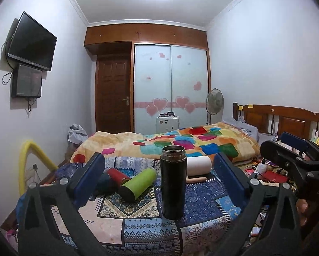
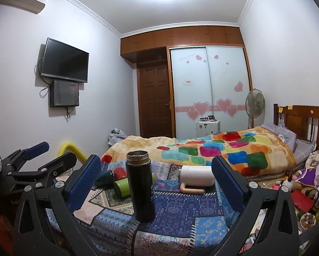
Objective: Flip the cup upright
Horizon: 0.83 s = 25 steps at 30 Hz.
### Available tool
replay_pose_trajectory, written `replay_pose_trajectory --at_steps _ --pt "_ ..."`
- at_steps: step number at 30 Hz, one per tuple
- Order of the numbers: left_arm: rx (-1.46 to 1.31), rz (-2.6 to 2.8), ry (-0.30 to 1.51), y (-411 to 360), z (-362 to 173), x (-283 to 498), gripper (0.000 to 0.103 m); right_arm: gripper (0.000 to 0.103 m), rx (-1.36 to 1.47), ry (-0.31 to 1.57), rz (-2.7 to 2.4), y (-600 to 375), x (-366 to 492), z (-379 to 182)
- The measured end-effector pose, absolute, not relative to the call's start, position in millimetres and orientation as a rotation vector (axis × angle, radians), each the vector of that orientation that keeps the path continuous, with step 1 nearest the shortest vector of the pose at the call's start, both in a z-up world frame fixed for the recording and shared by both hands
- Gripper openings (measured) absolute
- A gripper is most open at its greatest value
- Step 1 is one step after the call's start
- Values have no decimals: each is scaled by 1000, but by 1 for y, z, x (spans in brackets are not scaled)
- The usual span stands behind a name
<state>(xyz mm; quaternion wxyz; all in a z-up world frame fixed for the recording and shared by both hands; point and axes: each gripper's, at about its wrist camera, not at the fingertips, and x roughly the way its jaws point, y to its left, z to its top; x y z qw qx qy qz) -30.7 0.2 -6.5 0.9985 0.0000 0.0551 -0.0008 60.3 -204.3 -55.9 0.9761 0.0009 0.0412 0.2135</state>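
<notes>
Flask (image 1: 173, 181) upright on patchwork cloth (image 1: 138, 219), jaws of both grippers apart, clear of it.

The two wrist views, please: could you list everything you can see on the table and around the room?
Black flask: one, black, upright, lid off, near middle of the patchwork tablecloth.
Green flask: one, lime green, lying on its side, left of the black flask.
Red cup: one, red, lying down behind the green flask.
Dark green cup: one, lying down, far left.
White mug: one, white with beige handle, lying on its side, right rear.
Bed: one, multicoloured blanket, behind the table.
Television: one, black, left wall.
Fan: one, by the wardrobe.
Left gripper: open, empty.
Right gripper: open, empty.
</notes>
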Motion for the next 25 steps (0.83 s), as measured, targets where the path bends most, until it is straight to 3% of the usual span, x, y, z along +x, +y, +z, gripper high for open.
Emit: replay_pose_trajectory --at_steps 25 --pt "-9 -32 126 -1 -10 -30 103 103 3 81 438 -204 60 -54"
